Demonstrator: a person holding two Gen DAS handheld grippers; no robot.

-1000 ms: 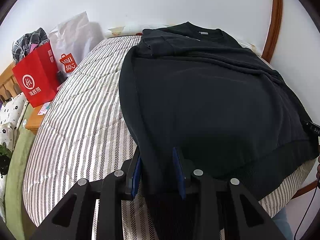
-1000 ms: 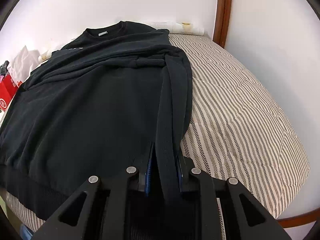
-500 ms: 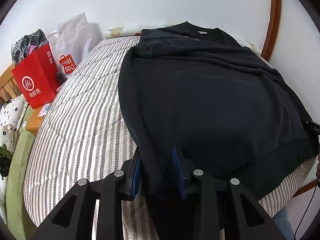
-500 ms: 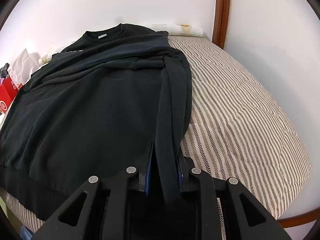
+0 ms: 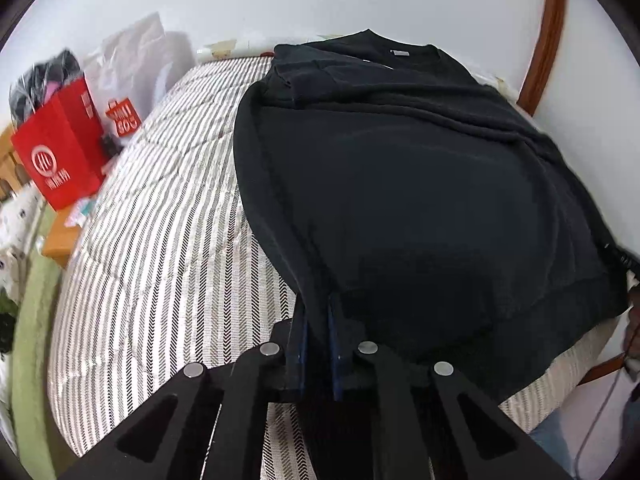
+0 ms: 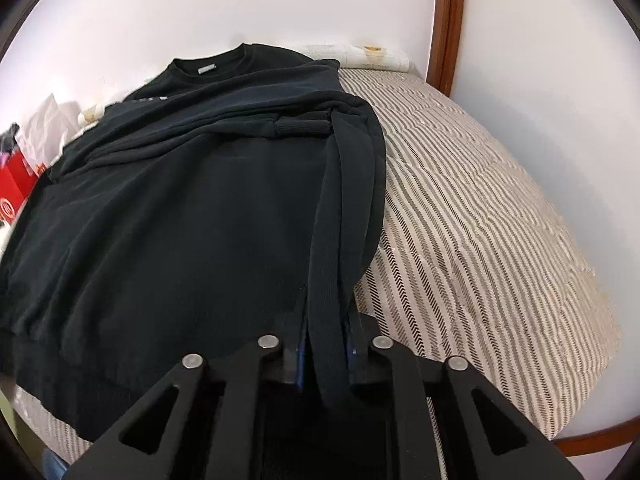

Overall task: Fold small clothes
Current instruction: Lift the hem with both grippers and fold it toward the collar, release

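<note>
From the left wrist view, our left hand-held gripper is clenched on the lower left hem corner of the black sweatshirt, the cloth pinched between the blue pads. The sweatshirt lies spread on the striped mattress, collar toward 12 o'clock near the white wall, with its sleeves already laid across the chest. We judge that we hold the corner so the bottom half can be carried up toward the collar. At 9 o'clock a red paper bag stands beside the bed, with a white shopping bag behind it at about 10 o'clock, both well apart from the garment.

From the right wrist view, our right hand-held gripper grasps the opposite hem corner, a thick fold of fabric running up between its fingers toward 12 o'clock. The ribbed cuff of a folded sleeve rests across the body near the shoulder. Holding both corners keeps the hem straight, so the next fold should land evenly. A wooden door frame rises at 1 o'clock.
</note>
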